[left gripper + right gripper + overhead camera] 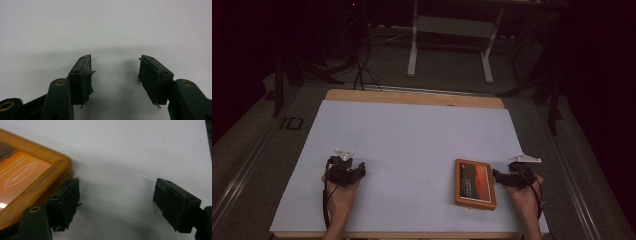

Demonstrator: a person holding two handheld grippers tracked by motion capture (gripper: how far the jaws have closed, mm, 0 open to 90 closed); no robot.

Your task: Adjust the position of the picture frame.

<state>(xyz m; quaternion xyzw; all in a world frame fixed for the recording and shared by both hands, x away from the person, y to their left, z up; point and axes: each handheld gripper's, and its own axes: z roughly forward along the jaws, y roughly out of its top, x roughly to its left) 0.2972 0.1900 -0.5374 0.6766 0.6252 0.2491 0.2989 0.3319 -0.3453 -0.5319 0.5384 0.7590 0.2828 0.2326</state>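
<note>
Orange-framed rectangular wooden picture frame (475, 183) lies flat at the white table's (412, 145) near right, long axis running near-to-far. Right gripper (501, 177), jaws spread and empty, sits just beside its right edge; left gripper (357, 172), likewise spread, rests well apart.

The desk (412, 130) lies bare across its middle and toward twelve o'clock, giving open passage there. The one obstacle is a wooden picture frame (475, 183) lying flat toward four o'clock. The right gripper (502, 176) sits just beside the frame's three o'clock edge, jaws spread, one jaw close against the wood. The left gripper (357, 172), toward eight o'clock, jaws spread, has bare surface ahead.
</note>
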